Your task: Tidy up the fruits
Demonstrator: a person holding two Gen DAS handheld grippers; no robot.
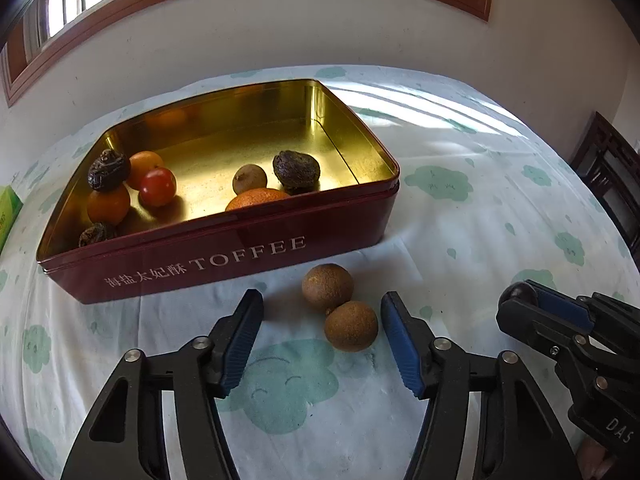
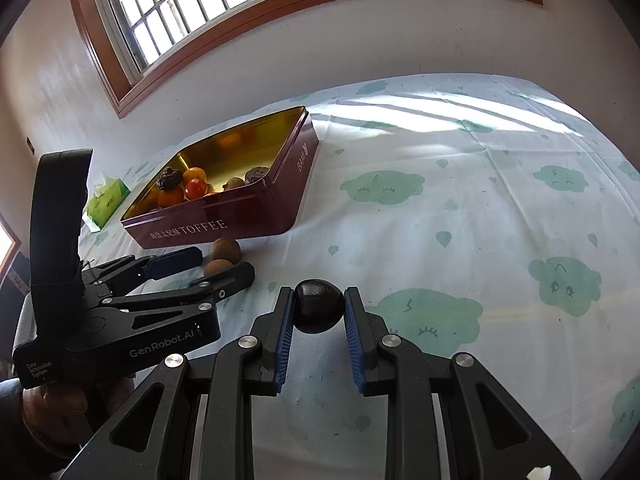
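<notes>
2 round brown longans are being straddled, untouched, by the parted left tool beside the red toffee tin; a dark wrinkled fruit is being pinched by the right tool over the cloud-print worktop.

Red TOFFEE tin, far left, holding oranges, a tomato and dark wrinkled fruits. Two brown longans near, touching, between the spread fingers of the left gripper. Right gripper at right edge.

Your left wrist view: close, angled down at the tin. Your right wrist view: farther right, same tin shared, table beyond
</notes>
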